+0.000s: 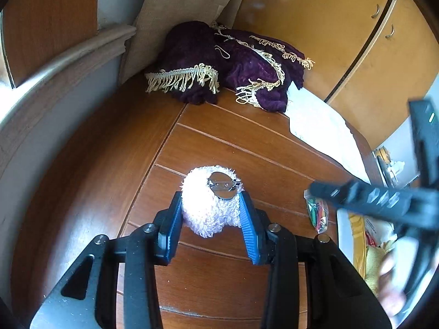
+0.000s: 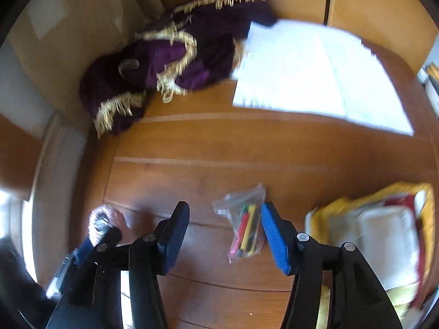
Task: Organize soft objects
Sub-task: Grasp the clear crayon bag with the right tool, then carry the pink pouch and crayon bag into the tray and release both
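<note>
My left gripper [image 1: 211, 201] is shut on a fluffy pale pink pom-pom [image 1: 204, 209] with a round metal pin clasp [image 1: 222, 185] on its top, held just above the wooden table [image 1: 219, 142]. The same pom-pom [image 2: 105, 216] shows blurred at the lower left of the right wrist view. My right gripper [image 2: 225, 212] stands open above the table, and a clear bag of coloured sticks [image 2: 245, 224] lies between its fingers, close to the right one. A purple fringed cloth [image 1: 227, 63] [image 2: 170, 52] is heaped in the far corner.
White paper sheets [image 2: 315, 68] [image 1: 321, 126] lie at the far right of the table. A yellow bag with white and red contents [image 2: 384, 233] sits at the right edge. Orange cabinet doors [image 1: 343, 27] stand behind, and a wall and beige curtain [image 1: 175, 8] stand on the left.
</note>
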`<state>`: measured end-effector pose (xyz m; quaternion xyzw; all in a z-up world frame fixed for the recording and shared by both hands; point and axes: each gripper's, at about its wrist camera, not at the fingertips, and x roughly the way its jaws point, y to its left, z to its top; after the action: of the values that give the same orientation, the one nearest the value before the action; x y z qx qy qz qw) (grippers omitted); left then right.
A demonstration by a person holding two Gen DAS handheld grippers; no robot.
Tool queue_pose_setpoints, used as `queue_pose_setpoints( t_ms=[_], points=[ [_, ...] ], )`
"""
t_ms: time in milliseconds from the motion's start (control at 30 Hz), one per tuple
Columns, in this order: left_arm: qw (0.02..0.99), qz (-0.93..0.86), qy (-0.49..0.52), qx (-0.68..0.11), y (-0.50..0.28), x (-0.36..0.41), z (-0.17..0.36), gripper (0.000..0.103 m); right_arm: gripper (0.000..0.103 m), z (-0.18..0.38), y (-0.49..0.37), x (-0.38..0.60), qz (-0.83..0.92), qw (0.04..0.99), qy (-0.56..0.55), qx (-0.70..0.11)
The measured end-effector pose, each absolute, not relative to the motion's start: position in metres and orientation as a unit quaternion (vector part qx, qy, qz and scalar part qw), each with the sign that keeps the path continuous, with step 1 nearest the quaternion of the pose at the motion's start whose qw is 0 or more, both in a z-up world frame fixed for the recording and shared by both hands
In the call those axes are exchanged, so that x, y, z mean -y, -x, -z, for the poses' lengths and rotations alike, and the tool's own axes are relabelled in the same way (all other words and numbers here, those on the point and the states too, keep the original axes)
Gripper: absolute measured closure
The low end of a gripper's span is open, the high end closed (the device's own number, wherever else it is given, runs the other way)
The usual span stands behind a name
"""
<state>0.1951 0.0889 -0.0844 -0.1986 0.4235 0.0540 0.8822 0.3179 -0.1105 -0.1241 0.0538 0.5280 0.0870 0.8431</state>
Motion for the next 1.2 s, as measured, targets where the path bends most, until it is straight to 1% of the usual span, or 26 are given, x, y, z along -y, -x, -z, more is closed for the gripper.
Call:
queue_pose_setpoints(
  t_ms=[33,67,100,167,267,300,333,367,400,500,667,767,933,1067,1200],
  points=[
    [0.883,-0.055,0.198,-0.423,-0.195,-0.089,0.084,0.066,0.046,0.132,-0.318,0.111,-0.081,0.842,-0.056,-0.53],
    [0.883,-0.057,0.197,-0.422,-0.194,-0.089,0.084,0.066,0.048,0.137,-0.319,0.112,-0.073,0.842,-0.059,-0.531],
    [0.883,-0.057,0.197,-0.423,-0.195,-0.089,0.084,0.066,0.051,0.138,-0.318,0.113,-0.066,0.845,-0.058,-0.527],
    [0.882,-0.055,0.197,-0.425,-0.195,-0.088,0.084,0.066,0.052,0.136,-0.313,0.112,-0.053,0.854,-0.046,-0.516],
    [0.882,-0.054,0.194,-0.427,-0.195,-0.087,0.085,0.066,0.065,0.138,-0.309,0.112,-0.043,0.855,-0.039,-0.515],
    [0.882,-0.053,0.194,-0.427,-0.195,-0.087,0.085,0.066,0.071,0.139,-0.307,0.112,-0.037,0.856,-0.032,-0.515],
    [0.882,-0.052,0.194,-0.426,-0.195,-0.087,0.084,0.066,0.073,0.14,-0.305,0.112,-0.034,0.858,-0.026,-0.512],
    [0.883,-0.053,0.193,-0.425,-0.195,-0.087,0.084,0.066,0.079,0.139,-0.303,0.112,-0.036,0.859,-0.023,-0.51],
    [0.883,-0.052,0.193,-0.425,-0.194,-0.087,0.085,0.066,0.087,0.139,-0.3,0.114,-0.043,0.86,-0.026,-0.507],
    [0.884,-0.047,0.192,-0.424,-0.194,-0.085,0.085,0.066,0.089,0.137,-0.286,0.123,-0.081,0.855,-0.051,-0.51],
    [0.89,-0.035,0.185,-0.415,-0.192,-0.081,0.083,0.066,0.09,0.13,-0.255,0.122,-0.146,0.855,-0.074,-0.493],
    [0.894,-0.023,0.184,-0.408,-0.189,-0.078,0.081,0.066,0.09,0.121,-0.223,0.132,-0.203,0.856,-0.09,-0.467],
    [0.903,0.003,0.178,-0.392,-0.181,-0.069,0.074,0.066,0.09,0.101,-0.173,0.152,-0.251,0.879,-0.094,-0.395],
    [0.897,0.022,0.198,-0.395,-0.171,-0.059,0.069,0.066,0.09,0.093,-0.15,0.174,-0.27,0.881,-0.109,-0.372],
    [0.893,0.067,0.212,-0.39,-0.144,-0.029,0.052,0.066,0.09,0.085,-0.119,0.197,-0.282,0.889,-0.113,-0.343]
  ],
)
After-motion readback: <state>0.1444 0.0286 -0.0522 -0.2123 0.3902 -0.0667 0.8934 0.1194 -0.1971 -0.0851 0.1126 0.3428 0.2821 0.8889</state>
